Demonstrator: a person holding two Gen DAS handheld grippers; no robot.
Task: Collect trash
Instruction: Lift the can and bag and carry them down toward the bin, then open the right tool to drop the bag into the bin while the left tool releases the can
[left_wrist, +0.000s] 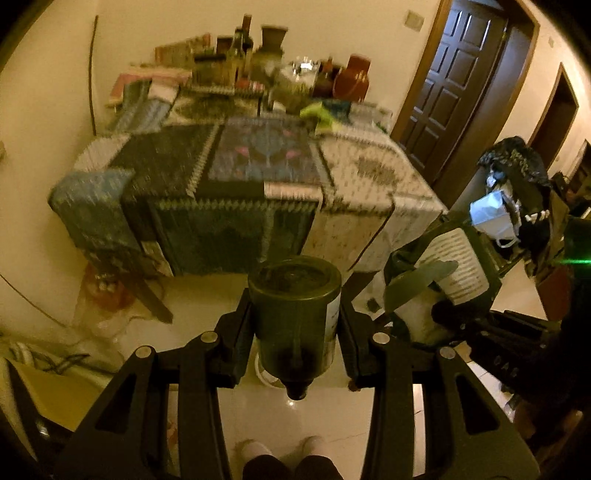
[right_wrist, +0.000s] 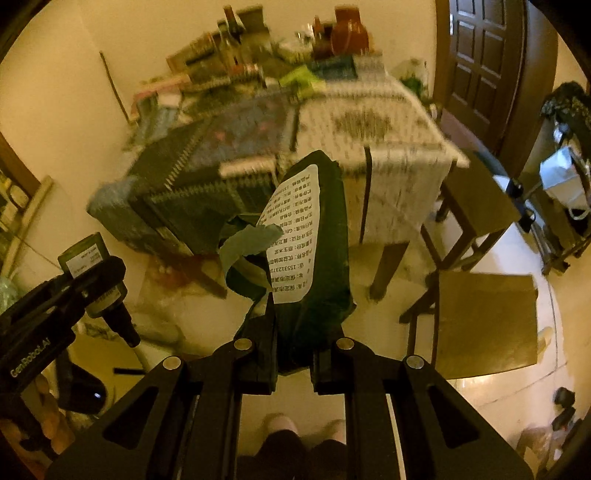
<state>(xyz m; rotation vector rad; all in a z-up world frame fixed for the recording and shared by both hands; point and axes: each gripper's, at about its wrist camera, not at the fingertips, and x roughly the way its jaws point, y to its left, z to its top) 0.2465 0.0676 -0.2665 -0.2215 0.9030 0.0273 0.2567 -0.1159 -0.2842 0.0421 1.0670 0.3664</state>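
Table (left_wrist: 373, 173) under a patchwork cloth fills the middle of both views, its far end crowded with bottles and jars (left_wrist: 243, 48), blurred. Dark panelled door (left_wrist: 458, 74) stands right of it. Only the right wrist view shows the two wooden stools (right_wrist: 487, 325) beside the table. The left wrist view gives the better look at the black bag (left_wrist: 513, 155) at the far right with a white bag (left_wrist: 491, 218) just below it; the right view only catches them at its edge.

Left gripper (left_wrist: 295, 332) — fingers clamped on a dark green bottle (left_wrist: 295, 306), held upside down, cap toward the pale floor. The right view shows the same bottle from the side, at its left edge.

Right gripper (right_wrist: 295, 354) — jaws closed tight on a dark green pouch (right_wrist: 314, 258); white printed label faces the camera, a torn flap sticks out on its left. In the left view the pouch hangs just right of the bottle, apart from it.

Person's feet (left_wrist: 280, 448) show at the bottom of both views.
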